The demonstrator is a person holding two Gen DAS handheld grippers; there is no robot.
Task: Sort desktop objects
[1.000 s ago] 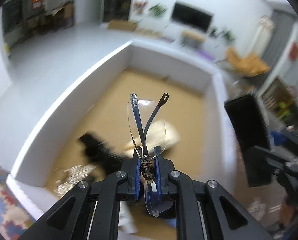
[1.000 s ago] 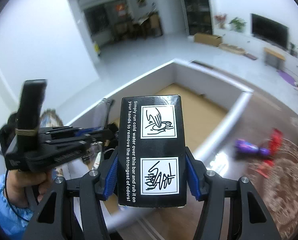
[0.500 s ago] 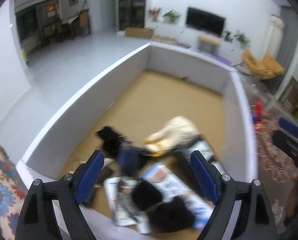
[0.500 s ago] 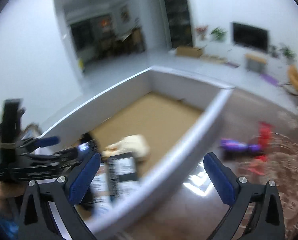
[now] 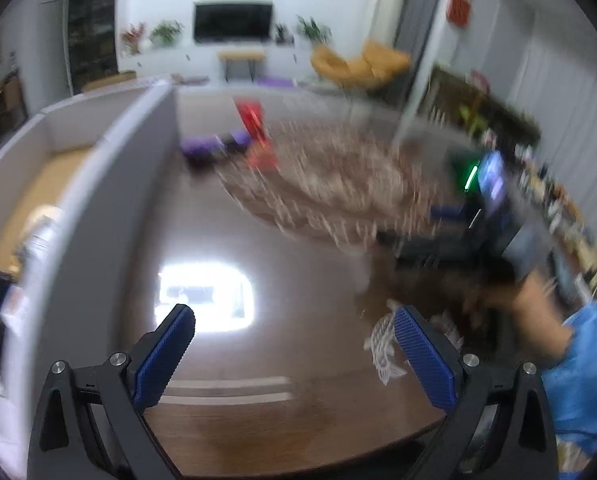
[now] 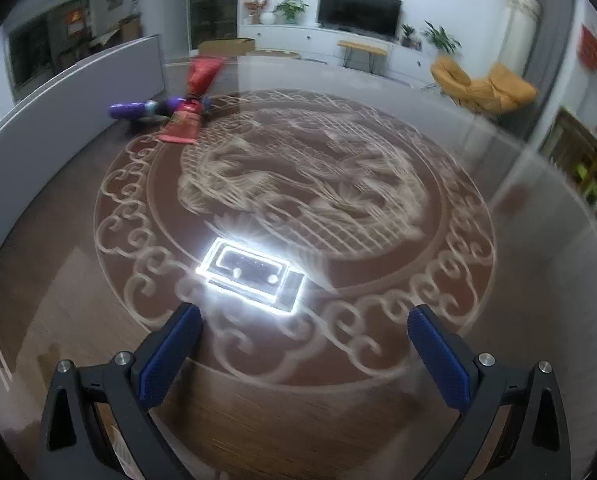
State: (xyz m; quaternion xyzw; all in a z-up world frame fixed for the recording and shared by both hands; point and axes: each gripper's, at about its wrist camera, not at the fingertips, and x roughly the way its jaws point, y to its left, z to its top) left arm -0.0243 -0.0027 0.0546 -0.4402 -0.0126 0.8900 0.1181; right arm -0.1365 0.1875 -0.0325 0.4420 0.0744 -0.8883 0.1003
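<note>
My left gripper point(image 5: 294, 336) is open and empty above the dark brown table point(image 5: 226, 420). My right gripper point(image 6: 304, 338) is open and empty over the table's round carved pattern point(image 6: 298, 184). A purple object point(image 6: 128, 110) and a red packet point(image 6: 190, 100) lie on the table by the wall of the white box point(image 6: 58, 92). They also show blurred in the left wrist view, the purple object point(image 5: 206, 148) and the red packet point(image 5: 254, 124). The box point(image 5: 110, 168) is at the left there, with several objects inside, blurred.
The right gripper and the hand holding it point(image 5: 510, 280) appear blurred at the right of the left wrist view. A bright lamp reflection point(image 6: 254, 276) lies on the glossy table. A living room with yellow chairs point(image 6: 482, 84) is behind.
Both grippers released their loads, the glasses and the black box, into the white box, opened, and swung right, away from the box, over the table.
</note>
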